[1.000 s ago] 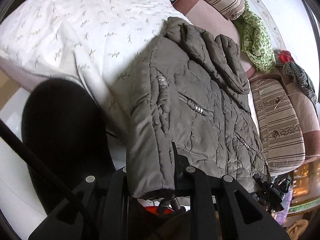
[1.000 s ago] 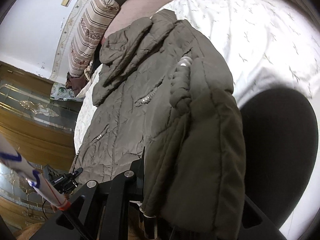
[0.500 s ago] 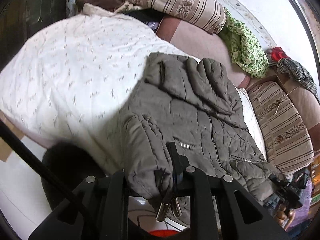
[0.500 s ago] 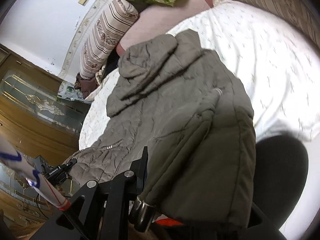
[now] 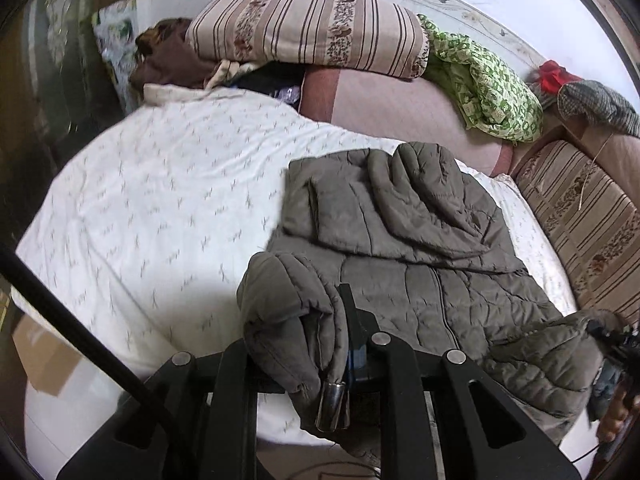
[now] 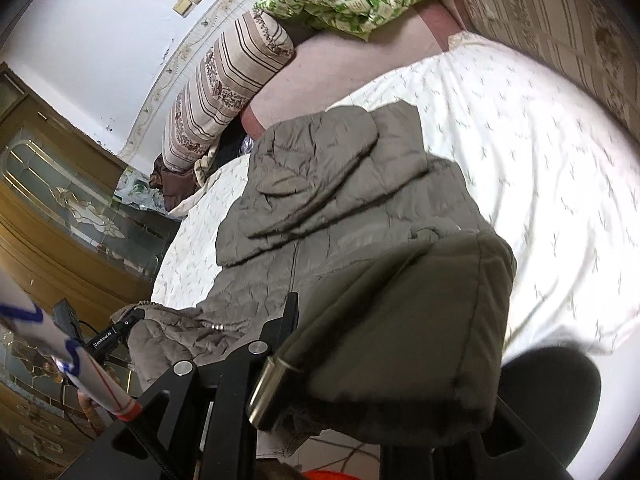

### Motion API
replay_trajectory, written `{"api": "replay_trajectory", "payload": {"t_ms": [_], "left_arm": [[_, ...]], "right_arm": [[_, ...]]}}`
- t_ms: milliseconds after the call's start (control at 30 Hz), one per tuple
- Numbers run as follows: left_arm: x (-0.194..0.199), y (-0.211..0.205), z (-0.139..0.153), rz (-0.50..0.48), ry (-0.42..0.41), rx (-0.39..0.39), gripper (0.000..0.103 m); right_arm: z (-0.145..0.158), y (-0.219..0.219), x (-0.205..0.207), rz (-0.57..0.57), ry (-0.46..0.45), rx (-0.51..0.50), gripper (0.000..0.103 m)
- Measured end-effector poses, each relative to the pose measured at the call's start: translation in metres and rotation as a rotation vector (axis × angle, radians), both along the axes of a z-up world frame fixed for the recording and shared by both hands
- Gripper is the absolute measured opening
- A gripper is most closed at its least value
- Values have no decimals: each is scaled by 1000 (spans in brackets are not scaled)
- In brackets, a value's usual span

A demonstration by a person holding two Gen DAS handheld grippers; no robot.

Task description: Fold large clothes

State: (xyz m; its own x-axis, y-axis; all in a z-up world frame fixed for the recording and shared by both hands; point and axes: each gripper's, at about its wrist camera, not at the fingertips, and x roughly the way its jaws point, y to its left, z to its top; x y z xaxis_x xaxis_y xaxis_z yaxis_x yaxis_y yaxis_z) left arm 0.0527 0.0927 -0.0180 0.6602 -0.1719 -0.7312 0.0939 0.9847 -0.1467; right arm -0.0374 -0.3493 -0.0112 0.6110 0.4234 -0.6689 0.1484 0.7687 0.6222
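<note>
Jacket (image 5: 420,280) fabric is filling both of my wrist views, a quilted grey-brown padded one that is lying across the white patterned bedsheet (image 5: 160,208), with its hood end pointing toward the striped pillow (image 5: 308,36). I am holding one bunched sleeve end in the left gripper (image 5: 340,344); its jaws are standing nearly closed on the cloth, and a metal cord end (image 5: 332,406) is hanging just below them. In the right view I am seeing the right gripper (image 6: 320,344) with a thick fold of the jacket (image 6: 400,320) draped over it. The fabric is hiding one finger, but the jaws are looking pressed on the fold. A green patterned cloth (image 5: 488,88) is lying near the pillow, well apart from the jacket.
</note>
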Motion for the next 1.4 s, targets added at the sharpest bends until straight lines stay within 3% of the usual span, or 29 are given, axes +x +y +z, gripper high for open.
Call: {"api": "replay_trajectory", "payload": {"t_ms": [300,500,933,1400], "left_arm": [[34,-24,6,-10,-52,110,18],[56,-33,8,-7,-61,144,18],[110,-43,12,8,-65,169,18],[202,-50,12,52,-36,162,18]], "right_arm": [[12,-2,37,-15,-20,-39,20],[18,3,64,-14,-31,-83,20],[26,10,121,-6,-53,-154,20],[24,1,208,-42,-57,-191,20]]}}
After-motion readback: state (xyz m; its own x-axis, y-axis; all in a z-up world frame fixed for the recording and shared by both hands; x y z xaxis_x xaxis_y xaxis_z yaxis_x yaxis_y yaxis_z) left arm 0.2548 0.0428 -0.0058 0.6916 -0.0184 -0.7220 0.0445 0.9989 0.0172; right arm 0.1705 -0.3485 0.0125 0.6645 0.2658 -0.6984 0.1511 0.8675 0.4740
